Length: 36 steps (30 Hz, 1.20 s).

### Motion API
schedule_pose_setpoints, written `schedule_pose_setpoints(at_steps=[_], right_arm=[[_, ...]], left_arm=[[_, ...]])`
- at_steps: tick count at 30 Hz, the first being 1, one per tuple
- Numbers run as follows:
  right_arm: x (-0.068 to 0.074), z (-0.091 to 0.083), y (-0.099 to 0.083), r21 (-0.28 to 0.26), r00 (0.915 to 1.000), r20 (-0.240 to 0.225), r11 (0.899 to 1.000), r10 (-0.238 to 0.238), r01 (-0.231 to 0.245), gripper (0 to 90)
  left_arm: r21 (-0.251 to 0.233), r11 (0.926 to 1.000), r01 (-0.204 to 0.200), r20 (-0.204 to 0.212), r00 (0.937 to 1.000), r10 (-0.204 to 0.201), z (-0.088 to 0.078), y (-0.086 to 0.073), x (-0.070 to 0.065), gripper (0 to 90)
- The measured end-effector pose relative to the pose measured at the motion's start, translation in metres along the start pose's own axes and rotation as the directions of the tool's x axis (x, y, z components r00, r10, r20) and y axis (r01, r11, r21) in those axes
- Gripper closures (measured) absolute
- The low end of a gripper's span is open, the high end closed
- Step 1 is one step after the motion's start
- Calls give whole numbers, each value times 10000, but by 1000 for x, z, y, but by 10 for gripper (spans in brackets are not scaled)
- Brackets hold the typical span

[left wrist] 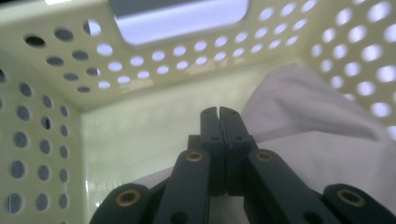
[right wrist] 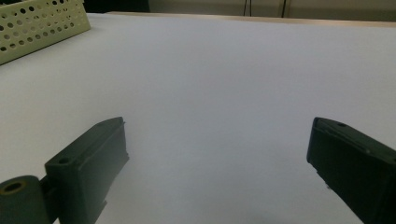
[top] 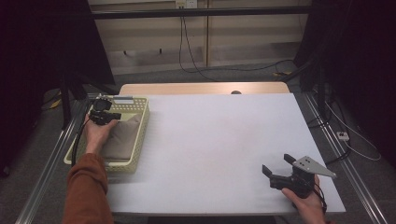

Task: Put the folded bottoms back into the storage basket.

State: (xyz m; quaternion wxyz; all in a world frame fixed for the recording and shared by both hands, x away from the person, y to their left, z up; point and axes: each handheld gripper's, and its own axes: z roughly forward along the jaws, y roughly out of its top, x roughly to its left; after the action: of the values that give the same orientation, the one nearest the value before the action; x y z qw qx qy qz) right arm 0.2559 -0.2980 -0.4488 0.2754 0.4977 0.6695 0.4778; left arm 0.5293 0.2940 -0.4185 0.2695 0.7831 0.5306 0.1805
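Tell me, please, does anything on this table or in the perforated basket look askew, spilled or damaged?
Nothing stands out. The pale yellow perforated plastic basket sits upright at the left edge of the white table, holding a bunched beige cloth, rumpled but contained. The left gripper is inside, jaws shut; the right gripper rests open.

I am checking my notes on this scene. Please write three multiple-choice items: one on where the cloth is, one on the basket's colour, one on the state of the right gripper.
1. Where is the cloth?
A. in the basket
B. on the table's middle
C. on the floor

2. What colour is the basket?
A. red
B. pale yellow
C. black

3. How stand the jaws of the right gripper?
A. shut on the cloth
B. shut on nothing
C. open

Key: 1 A, the cloth lies between the basket's walls. 2 B, its holed walls are pale yellow. 3 C, a wide gap shows between the jaws.
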Motion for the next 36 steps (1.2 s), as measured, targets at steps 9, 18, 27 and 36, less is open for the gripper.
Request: schedule_pose_setpoints(at_steps=[9,18,27,36], right_arm=[[0,0,0,-1,10000,-9,10000,7,-7,47],[0,1,0,15,10000,36,10000,18,-18,47],[0,0,0,24,10000,21,10000,-31,31,47],[0,1,0,27,10000,15,10000,7,-7,47]], left_arm=[[1346,9906,-258,947,9954,130,-11,-8,-3,900],[1785,9804,-834,1640,9850,540,-24,-27,-13,900],[2126,9722,-985,512,9947,896,-5,-13,-24,900],[1416,9860,-885,-86,9959,906,14,2,-16,900]])
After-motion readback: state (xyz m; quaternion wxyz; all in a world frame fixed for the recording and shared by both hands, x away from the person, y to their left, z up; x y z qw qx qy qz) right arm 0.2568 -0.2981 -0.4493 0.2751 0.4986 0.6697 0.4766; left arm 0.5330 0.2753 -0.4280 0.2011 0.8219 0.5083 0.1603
